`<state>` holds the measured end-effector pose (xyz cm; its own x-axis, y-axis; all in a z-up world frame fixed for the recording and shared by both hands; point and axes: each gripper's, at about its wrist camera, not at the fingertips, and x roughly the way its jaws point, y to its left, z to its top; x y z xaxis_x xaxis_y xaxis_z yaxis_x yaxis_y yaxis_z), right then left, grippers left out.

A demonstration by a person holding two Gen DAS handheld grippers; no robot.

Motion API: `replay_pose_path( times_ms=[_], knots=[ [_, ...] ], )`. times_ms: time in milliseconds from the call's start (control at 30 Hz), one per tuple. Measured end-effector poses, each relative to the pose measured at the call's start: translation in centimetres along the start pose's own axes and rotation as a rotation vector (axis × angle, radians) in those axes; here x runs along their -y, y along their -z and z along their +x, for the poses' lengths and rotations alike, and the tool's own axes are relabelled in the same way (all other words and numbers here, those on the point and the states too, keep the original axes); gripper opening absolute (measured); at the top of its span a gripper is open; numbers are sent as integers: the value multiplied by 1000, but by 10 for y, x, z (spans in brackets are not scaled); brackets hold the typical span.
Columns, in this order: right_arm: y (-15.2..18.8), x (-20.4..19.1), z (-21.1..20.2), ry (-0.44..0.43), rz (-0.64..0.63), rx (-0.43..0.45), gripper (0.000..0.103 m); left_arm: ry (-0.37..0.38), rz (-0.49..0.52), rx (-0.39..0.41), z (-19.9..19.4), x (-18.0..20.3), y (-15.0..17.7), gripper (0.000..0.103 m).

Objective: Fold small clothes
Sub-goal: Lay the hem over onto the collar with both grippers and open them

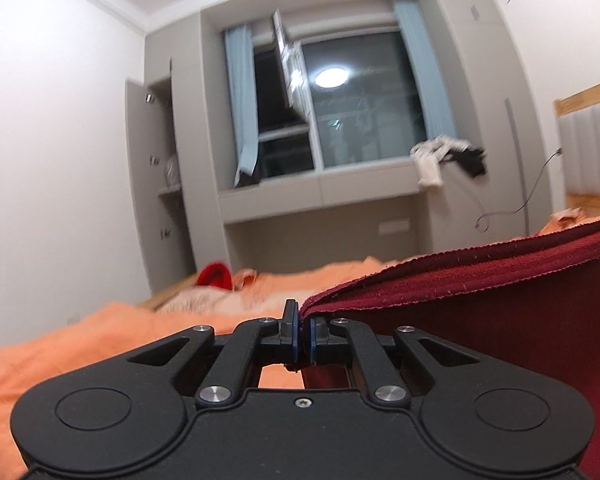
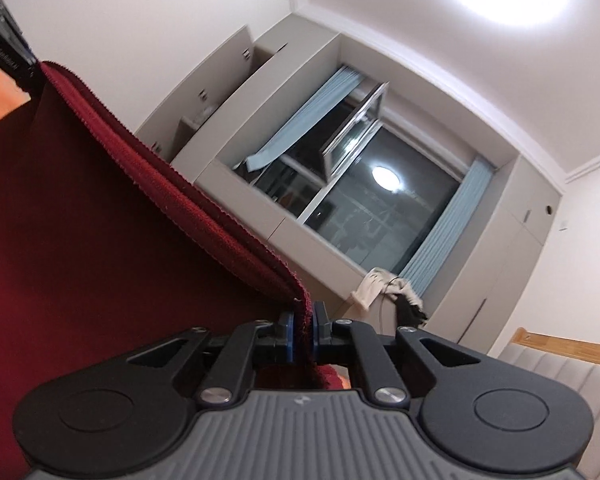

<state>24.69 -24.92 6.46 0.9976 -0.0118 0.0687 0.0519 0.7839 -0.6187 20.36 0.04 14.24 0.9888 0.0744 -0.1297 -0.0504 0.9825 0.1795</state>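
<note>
Garment (image 1: 480,292): dark red, stretched in the air between both grippers, above orange bedding (image 1: 80,340).
Left gripper (image 1: 303,334): jaws clamped on one top corner.
Right gripper (image 2: 303,330): jaws clamped on the other corner.

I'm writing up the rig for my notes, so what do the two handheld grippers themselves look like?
Both are matte black with round housings on each side, angled linkage arms with silver pivot bolts, and blue pads on the fingers. The left gripper has a plain black body; the right gripper has a grey ribbed cover with a small logo. No cables, hands or sleeves show.

Bed (image 1: 172,300) under an orange cover (image 1: 80,340), a red item (image 1: 215,275) lying at its far edge
</note>
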Motion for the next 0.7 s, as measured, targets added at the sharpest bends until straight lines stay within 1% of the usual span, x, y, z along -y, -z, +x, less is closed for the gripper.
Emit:
replay_pose_path(
  times_ms=[133, 233, 300, 433, 500, 567, 633, 700],
  knots=[
    [14, -20, 46, -44, -23, -43, 8, -28, -32, -99, 65, -1, 12, 5],
    [26, -38, 77, -84, -56, -77, 8, -42, -39, -179, 104, -2, 26, 6],
    [34, -49, 94, -110, -73, -100, 8, -50, -33, -225, 125, -4, 35, 6],
    [52, -70, 112, -153, -97, -152, 11, -55, -37, -330, 160, -5, 56, 6],
    [59, -72, 116, -169, -88, -183, 17, -56, -35, -371, 171, -6, 65, 7],
    [66, -73, 117, -171, -72, -212, 29, -49, -24, -399, 177, -4, 73, 9],
    [71, -72, 116, -166, -56, -241, 37, -46, -17, -412, 178, -3, 78, 15],
    [75, -70, 115, -160, -26, -275, 39, -37, -25, -415, 176, -4, 81, 18]
  ],
)
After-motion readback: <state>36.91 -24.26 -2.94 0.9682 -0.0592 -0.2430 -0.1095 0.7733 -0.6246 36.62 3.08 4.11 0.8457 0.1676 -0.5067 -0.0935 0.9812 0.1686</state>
